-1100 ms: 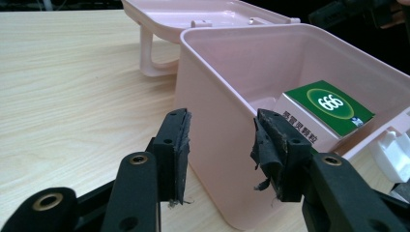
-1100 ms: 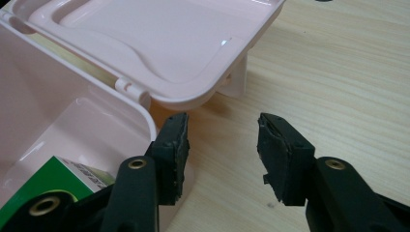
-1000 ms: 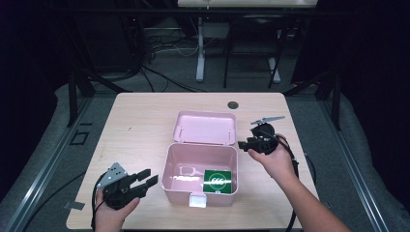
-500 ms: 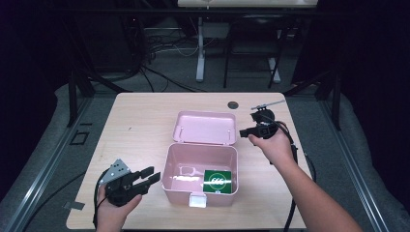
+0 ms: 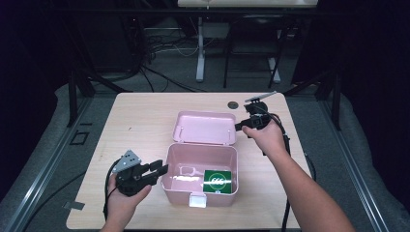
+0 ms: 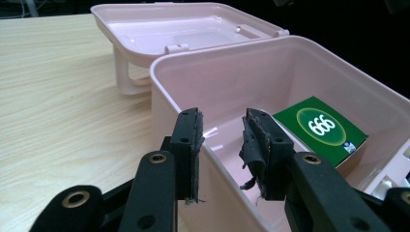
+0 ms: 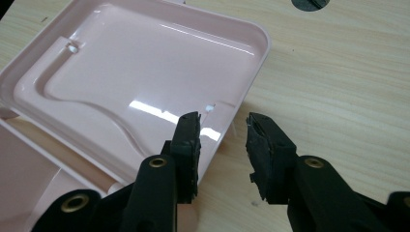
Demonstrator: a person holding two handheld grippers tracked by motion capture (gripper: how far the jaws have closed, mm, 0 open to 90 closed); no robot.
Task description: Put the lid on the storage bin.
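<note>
High view showed the right hand-held gripper (image 5: 240, 126) had moved back to the lid (image 5: 203, 128) edge, jaws apart, empty. Left hand-held gripper (image 5: 162, 169), also apart, straddled the box (image 5: 200, 186) wall, green packet (image 5: 217, 180) inside. Looked ready to close it.

The tabletop (image 5: 145, 121) is pale wood with a fine straight grain. The box (image 5: 200, 186) and its lid (image 5: 203, 128) are soft pink, glossy enough to carry white glints. Inside the box lies a dark green packet (image 6: 321, 128) with a lighter green oval and white "666" on it. Both hand-held grippers, left (image 5: 157, 169) and right (image 5: 241, 126), are black; the left one carries a grey plate (image 5: 129, 159). A dark round spot (image 5: 233, 104) marks the tabletop.
</note>
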